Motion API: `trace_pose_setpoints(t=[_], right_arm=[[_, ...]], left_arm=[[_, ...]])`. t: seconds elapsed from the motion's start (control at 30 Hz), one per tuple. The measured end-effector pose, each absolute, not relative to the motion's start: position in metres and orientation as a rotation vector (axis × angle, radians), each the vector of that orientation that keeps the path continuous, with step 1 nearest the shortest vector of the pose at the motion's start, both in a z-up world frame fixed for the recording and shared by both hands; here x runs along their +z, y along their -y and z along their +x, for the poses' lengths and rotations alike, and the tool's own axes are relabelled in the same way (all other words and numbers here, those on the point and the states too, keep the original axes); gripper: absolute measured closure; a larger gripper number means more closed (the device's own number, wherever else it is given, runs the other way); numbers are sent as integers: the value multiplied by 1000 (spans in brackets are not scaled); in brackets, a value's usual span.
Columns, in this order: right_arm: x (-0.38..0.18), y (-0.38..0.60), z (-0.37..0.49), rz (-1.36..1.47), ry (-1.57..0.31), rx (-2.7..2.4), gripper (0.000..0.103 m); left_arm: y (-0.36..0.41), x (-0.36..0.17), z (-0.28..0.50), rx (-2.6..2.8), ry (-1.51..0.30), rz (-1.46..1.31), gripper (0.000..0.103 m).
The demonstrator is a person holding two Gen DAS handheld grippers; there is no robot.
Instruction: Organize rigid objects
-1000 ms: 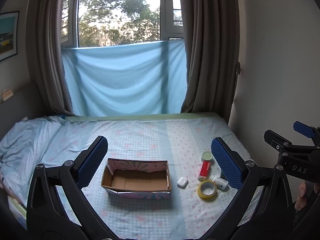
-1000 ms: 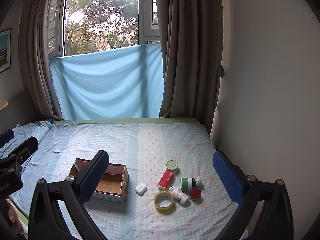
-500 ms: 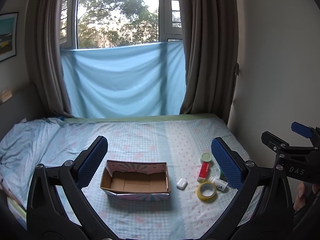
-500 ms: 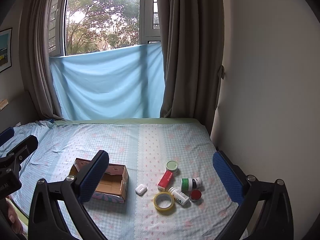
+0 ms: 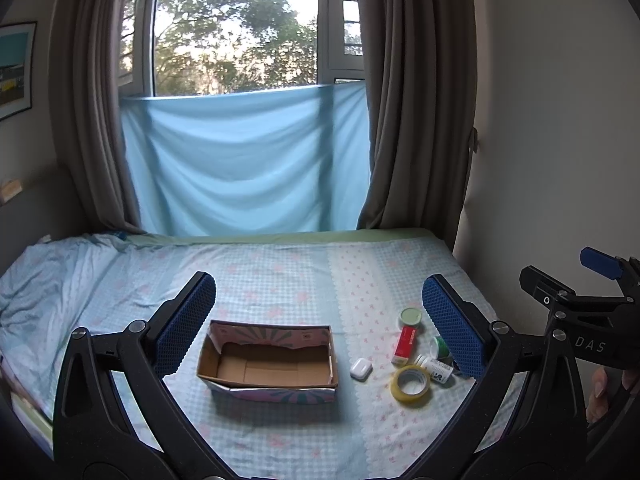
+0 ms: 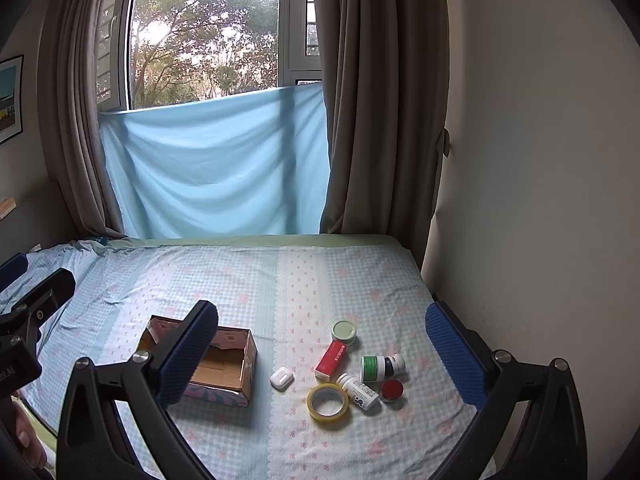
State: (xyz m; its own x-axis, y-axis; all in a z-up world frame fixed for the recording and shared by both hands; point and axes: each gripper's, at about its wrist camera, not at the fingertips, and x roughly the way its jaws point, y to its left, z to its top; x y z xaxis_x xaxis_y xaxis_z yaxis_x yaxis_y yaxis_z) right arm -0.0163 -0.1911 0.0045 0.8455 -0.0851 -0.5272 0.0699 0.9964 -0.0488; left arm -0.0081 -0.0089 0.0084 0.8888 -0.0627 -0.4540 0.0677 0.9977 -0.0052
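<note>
An open, empty cardboard box (image 5: 268, 364) (image 6: 224, 364) lies on the bed. To its right lie a white earbud case (image 5: 361, 369) (image 6: 281, 378), a yellow tape roll (image 5: 411, 385) (image 6: 329, 401), a red box (image 5: 406, 345) (image 6: 331, 359), a pale green lid jar (image 5: 410, 317) (image 6: 344, 331), a white bottle (image 5: 435, 368) (image 6: 360, 391), a green-labelled bottle (image 6: 380, 366) and a red cap (image 6: 391, 390). My left gripper (image 5: 320, 328) is open and empty above the box. My right gripper (image 6: 324, 356) is open and empty above the cluster.
The bed sheet (image 6: 280, 280) is light blue check with a white strip. A wall (image 6: 540, 200) runs along the bed's right edge. Curtains (image 6: 380, 100) and a blue cloth (image 6: 216, 168) hang at the far end. Rumpled bedding (image 5: 48, 280) lies at the left.
Both grippers have drifted slightly; the objects sit a little lower in the left wrist view. Nothing on the bed has moved and both jaws stay open.
</note>
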Motion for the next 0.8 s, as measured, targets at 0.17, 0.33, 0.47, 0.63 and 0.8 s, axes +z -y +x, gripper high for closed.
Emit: trace_pose_setpoints(t=[0.17,0.33,0.47,0.63,0.8], right_arm=[[5,191,-14,-28,-572,-79,0],[0,198,-15,-19,-581,-97,0],[-16,216,-13,-3,-627,-124,0],[-49,247,-2,13,-722,-172,0],[-92,286,18,20,-802,-207,0]], left_arm=[[10,6,-5,-82,-484,12,0],[18,-12,6,-126,-540,9,0],[35,-46,23,-183,-645,23,0],[68,-104,44,-278,-774,52,0],[105,-176,67,-351,-901,103,0]])
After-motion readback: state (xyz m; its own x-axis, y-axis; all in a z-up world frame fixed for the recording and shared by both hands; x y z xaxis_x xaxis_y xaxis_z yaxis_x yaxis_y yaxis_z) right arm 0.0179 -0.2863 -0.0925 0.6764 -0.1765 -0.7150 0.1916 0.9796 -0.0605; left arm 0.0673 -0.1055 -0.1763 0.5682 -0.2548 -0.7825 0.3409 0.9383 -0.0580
